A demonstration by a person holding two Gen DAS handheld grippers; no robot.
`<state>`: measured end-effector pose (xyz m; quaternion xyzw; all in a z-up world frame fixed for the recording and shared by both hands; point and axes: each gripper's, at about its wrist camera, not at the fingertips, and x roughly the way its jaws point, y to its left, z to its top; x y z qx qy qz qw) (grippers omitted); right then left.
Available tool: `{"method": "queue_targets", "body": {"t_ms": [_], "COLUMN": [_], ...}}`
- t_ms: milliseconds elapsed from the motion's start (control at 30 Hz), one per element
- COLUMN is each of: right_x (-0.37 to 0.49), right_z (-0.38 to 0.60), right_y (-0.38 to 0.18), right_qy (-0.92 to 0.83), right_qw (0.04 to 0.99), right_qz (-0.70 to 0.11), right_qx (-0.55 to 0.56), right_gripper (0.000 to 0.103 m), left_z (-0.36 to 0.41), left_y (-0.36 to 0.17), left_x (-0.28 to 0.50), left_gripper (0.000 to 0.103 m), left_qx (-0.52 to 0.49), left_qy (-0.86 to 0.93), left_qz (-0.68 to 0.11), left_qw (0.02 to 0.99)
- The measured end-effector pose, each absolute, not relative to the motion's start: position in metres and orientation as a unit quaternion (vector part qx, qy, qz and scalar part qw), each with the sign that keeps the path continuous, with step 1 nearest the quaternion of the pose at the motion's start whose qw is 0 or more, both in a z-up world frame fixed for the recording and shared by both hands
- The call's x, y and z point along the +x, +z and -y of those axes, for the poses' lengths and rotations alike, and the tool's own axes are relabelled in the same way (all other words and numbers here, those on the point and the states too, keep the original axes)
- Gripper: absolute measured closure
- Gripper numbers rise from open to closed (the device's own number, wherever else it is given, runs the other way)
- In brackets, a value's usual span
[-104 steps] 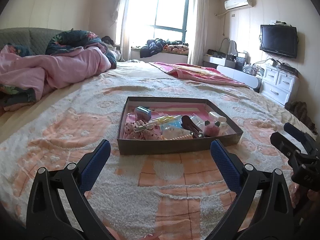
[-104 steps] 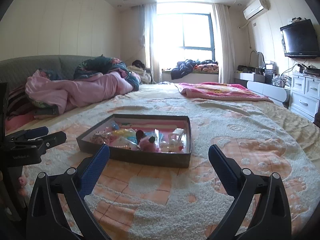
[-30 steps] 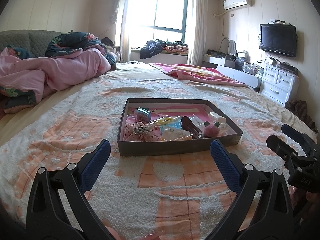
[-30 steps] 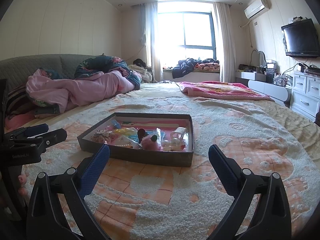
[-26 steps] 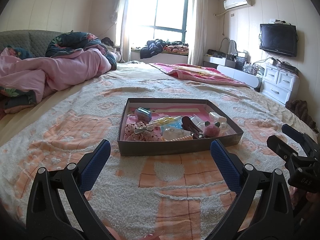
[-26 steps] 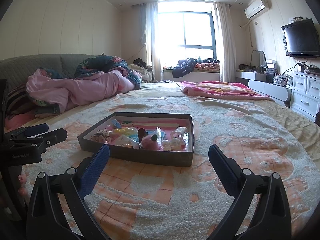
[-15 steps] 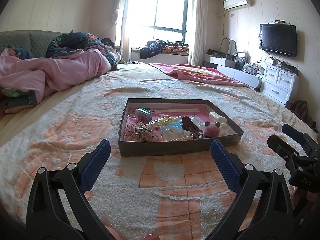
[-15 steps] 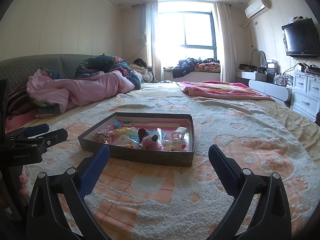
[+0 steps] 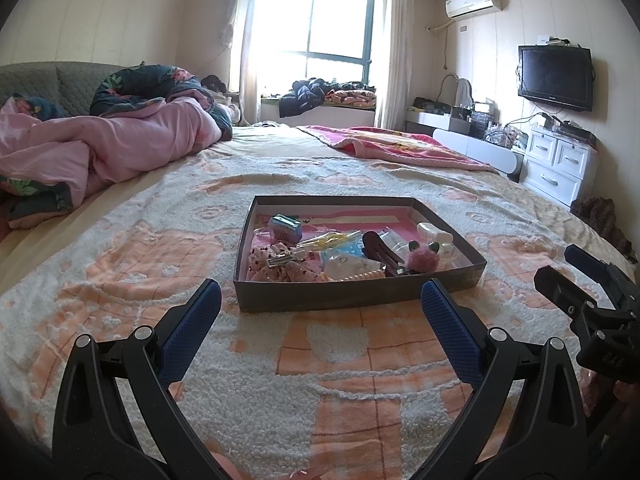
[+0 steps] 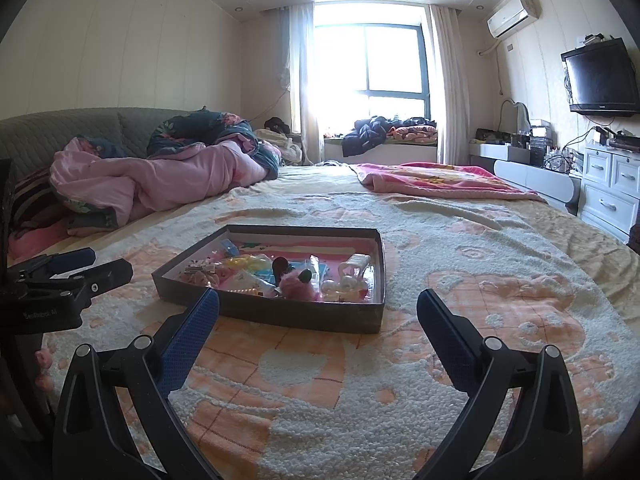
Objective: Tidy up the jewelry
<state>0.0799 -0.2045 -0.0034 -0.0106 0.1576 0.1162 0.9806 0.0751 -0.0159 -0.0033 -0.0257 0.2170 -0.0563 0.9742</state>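
Observation:
A shallow dark cardboard box (image 9: 352, 300) (image 10: 296, 314) sits on the bedspread, holding hair clips, a pink pompom (image 9: 423, 259) (image 10: 297, 285), a pink scrunchie (image 9: 280, 268), pearl pieces (image 10: 344, 284) and small packets. My left gripper (image 9: 320, 320) hovers open just short of the box's near wall. My right gripper (image 10: 318, 322) is open too, near the box's right front corner. Nothing lies between either pair of blue-padded fingers. Each gripper shows at the edge of the other's view.
The cream and orange bedspread (image 9: 340, 380) spreads wide around the box. A pink duvet (image 9: 100, 148) is heaped at the far left, a pink blanket (image 10: 440, 184) at the far right. White drawers (image 9: 560, 164) stand beyond the bed's right edge.
Both grippers have drifted very slightly; the box looks a touch closer than 3.5 s ago. Nothing was picked up or let go.

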Motion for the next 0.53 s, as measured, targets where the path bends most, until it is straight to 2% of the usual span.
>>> {"method": "queue_targets", "body": {"t_ms": [300,433,533], "right_x": [0.085,0.126,0.186], "right_z": [0.213,0.258,0.308], "right_y": [-0.004,-0.003,-0.009], "right_qy": [0.099,0.036,-0.094], "right_qw": [0.981,0.971,0.948], "right_qz": [-0.166,-0.223,-0.297], "right_qx": [0.004,0.078,0.065], "right_gripper": [0.006,0.007,0.007], "left_z": [0.006,-0.036,-0.099], "left_y": [-0.007,-0.013,-0.023], "left_x": [0.085,0.112,0.157], "left_gripper": [0.011,0.011,0.011], "left_qx": [-0.039,-0.099,-0.110], "left_qy": [-0.028,0.017,0.122], "left_qz": [-0.237,-0.290,-0.370], "left_qw": [0.970,0.952,0.915]}}
